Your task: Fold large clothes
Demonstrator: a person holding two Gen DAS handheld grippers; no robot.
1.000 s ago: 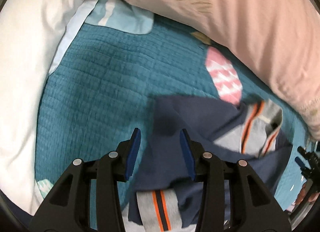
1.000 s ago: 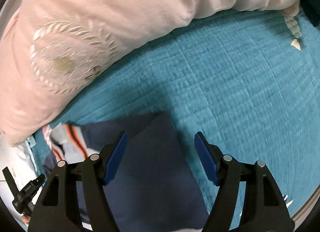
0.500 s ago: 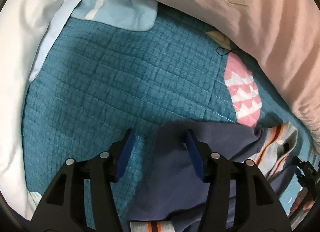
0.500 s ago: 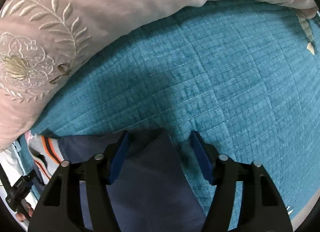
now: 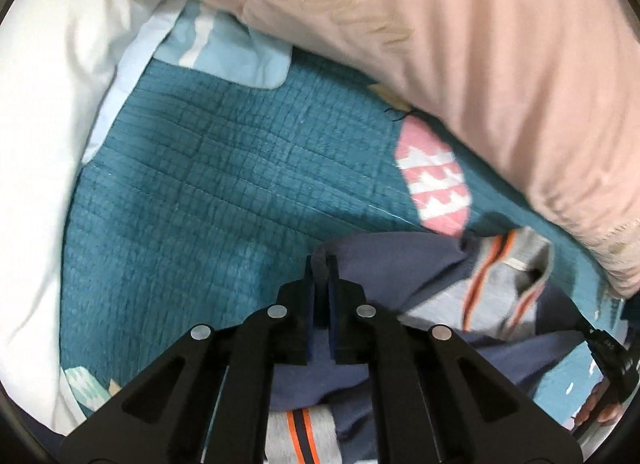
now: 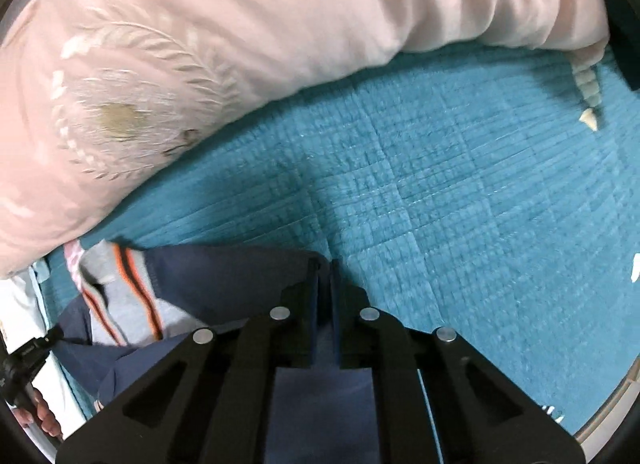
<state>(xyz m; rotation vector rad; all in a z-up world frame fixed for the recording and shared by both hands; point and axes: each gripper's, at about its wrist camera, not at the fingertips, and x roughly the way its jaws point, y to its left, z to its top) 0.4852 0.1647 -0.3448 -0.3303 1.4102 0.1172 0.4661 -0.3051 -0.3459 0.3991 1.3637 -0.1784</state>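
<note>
The navy garment, trimmed with grey bands striped in orange and dark blue, is spread on a teal quilted bedspread, just below a pink embroidered duvet. Its far edge is pinched at two corners: the left gripper is seen clamped on a small fold of navy cloth at the left corner, and the right gripper is clamped on the right corner, both sets of jaws having just been closed with fabric between them. The held edge is seen to run sideways from one gripper to the other, so its long axis lies across the line along which both grippers point; the rest of the garment trails back beneath them toward the person. Neither hand is nearer, since each corner is already taken. It is judged that the coming move depends on this edge being kept taut and level while it is carried. A white pillow is seen at the left. No brand, label or readable writing is visible on the garment; only leaf embroidery is made out on the duvet.
</note>
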